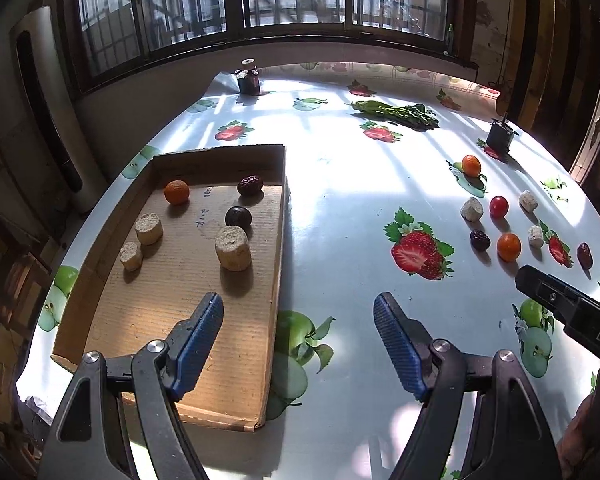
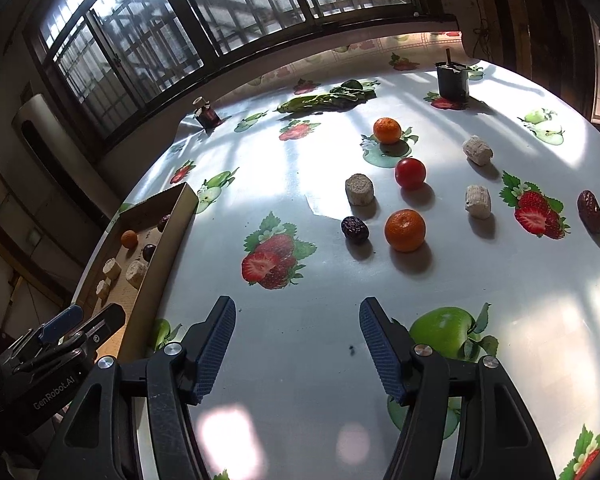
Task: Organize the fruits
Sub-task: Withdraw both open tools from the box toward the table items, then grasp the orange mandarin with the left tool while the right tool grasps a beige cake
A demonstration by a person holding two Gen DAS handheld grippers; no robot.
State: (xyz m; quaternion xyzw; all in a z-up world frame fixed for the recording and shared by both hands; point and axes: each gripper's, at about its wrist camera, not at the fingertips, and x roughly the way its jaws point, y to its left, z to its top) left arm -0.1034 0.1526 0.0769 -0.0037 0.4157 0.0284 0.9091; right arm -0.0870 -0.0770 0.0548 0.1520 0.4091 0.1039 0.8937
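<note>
While both jaws gape empty, only left view shows whole tray [image 1: 278, 240]; right view details loose tangerine [image 2: 405, 230].

Fruits in cardboard tray [image 1: 278, 216], tangerine [image 2: 405, 230] outside

1. Cardboard tray [image 1: 172, 300] on the table's [image 1: 340, 200] left side — a tangerine [image 1: 177, 192] at its back.
2. Loose fruit [image 2: 405, 230] right — leafy greens [image 2: 324, 101] behind.
</note>
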